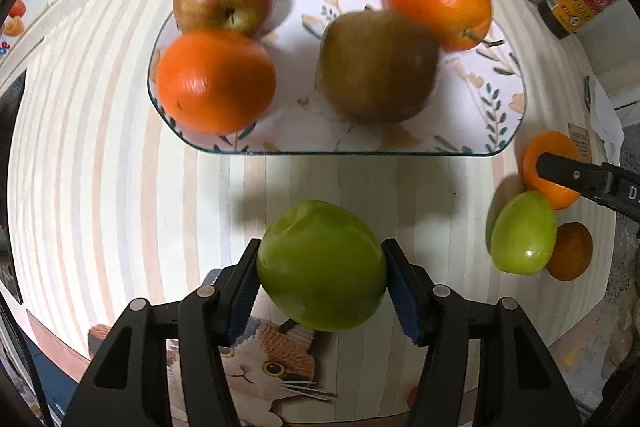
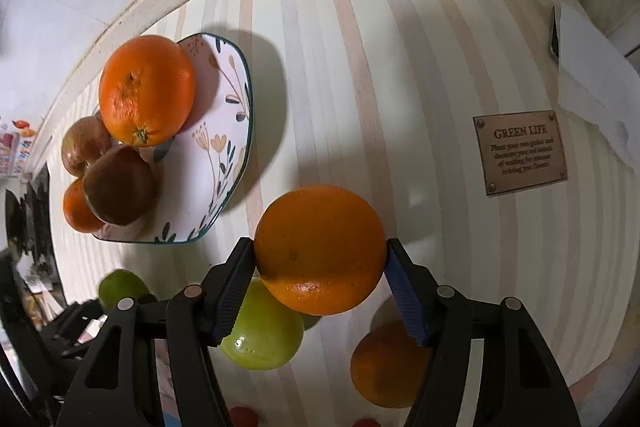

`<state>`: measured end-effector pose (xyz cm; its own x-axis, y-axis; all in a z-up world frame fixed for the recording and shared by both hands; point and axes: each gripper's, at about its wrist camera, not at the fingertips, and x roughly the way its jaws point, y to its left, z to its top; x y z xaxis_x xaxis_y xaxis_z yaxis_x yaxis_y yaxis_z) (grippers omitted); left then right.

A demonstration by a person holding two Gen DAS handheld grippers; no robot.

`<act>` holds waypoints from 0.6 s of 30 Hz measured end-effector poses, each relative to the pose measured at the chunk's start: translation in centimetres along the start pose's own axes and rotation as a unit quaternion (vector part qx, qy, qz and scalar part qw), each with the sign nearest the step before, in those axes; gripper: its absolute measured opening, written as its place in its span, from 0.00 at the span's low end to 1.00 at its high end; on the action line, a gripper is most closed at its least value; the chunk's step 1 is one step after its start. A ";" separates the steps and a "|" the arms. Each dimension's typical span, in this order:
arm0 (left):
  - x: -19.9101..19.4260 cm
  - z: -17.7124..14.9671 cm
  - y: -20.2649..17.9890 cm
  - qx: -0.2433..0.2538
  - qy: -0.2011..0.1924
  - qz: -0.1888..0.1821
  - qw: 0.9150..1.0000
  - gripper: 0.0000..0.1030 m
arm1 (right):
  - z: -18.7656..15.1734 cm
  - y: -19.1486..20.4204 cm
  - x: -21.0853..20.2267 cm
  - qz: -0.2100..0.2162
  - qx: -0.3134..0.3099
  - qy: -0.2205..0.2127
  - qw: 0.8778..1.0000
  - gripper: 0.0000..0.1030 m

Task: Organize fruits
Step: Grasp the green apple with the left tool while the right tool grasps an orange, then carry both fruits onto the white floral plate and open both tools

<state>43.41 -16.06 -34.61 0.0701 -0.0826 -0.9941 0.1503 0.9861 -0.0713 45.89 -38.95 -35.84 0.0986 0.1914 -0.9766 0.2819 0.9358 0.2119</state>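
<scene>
Green apple (image 1: 322, 265) clamped between left gripper (image 1: 320, 291) pads, near flowered plate (image 1: 496, 131); right gripper (image 2: 320, 287) pads pinch orange (image 2: 320, 249) above striped tablecloth (image 2: 400, 67).

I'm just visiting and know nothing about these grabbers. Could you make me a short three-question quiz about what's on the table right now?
1. True or false: the plate holds two oranges.
2. What does the left gripper hold: A an orange, B a green apple, C a bottle?
3. What fruit is in the right gripper?

Key: 1 true. 2 B. 3 an orange.
</scene>
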 end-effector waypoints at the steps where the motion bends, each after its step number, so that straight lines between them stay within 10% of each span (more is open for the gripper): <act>1: -0.4 -0.1 0.1 0.000 -0.003 -0.002 1.000 0.55 | -0.1 0.2 -0.2 0.000 0.000 -0.002 1.000 0.66; 7: -4.4 -0.6 -0.2 0.002 -0.026 -0.032 0.999 0.55 | -0.5 1.9 -2.5 0.026 -0.003 -0.032 0.999 0.66; 18: -11.2 8.5 0.8 -0.005 -0.072 -0.059 0.996 0.55 | 1.5 6.2 -4.3 0.055 -0.031 -0.054 0.997 0.65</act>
<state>51.15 -15.56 -22.89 0.1929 -0.2176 -0.9568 0.1570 0.9694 -0.1888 48.63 -34.42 -30.27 0.2294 0.2637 -0.9369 0.2049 0.9280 0.3113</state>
